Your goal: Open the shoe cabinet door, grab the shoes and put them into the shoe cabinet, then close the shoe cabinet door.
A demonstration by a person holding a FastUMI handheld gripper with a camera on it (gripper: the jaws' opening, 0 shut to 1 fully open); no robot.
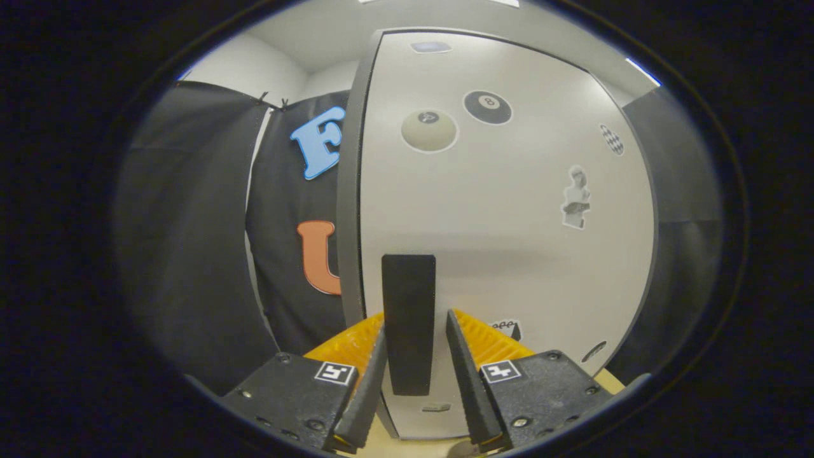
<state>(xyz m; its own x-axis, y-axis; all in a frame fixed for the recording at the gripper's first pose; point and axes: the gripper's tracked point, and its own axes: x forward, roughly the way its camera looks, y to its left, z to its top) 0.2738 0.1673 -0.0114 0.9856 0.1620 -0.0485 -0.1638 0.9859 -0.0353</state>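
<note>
The cabinet door (509, 222) stands upright right in front of the gripper (414, 331), a pale panel with a dark edge running down its left side. A flat black handle (408, 321) is mounted vertically on the lower part of the door, near that dark edge. The fingers (372, 375) are spread, one on each side of the handle, which sits in the gap between them; there is space on both sides and whether either finger touches it cannot be told.

Stickers dot the door: a cream ball (429, 130) and a black eight ball (488, 107) high up, a checkered oval (612, 139) toward the right edge, a small bust figure (576, 198) below it, and a small dark sticker (507, 329) low down, just beyond the right finger. The black cloth wall (191, 235) hangs to the left of the door and again to its right. A pale floor strip (413, 445) shows under the door's bottom edge between the fingers.
</note>
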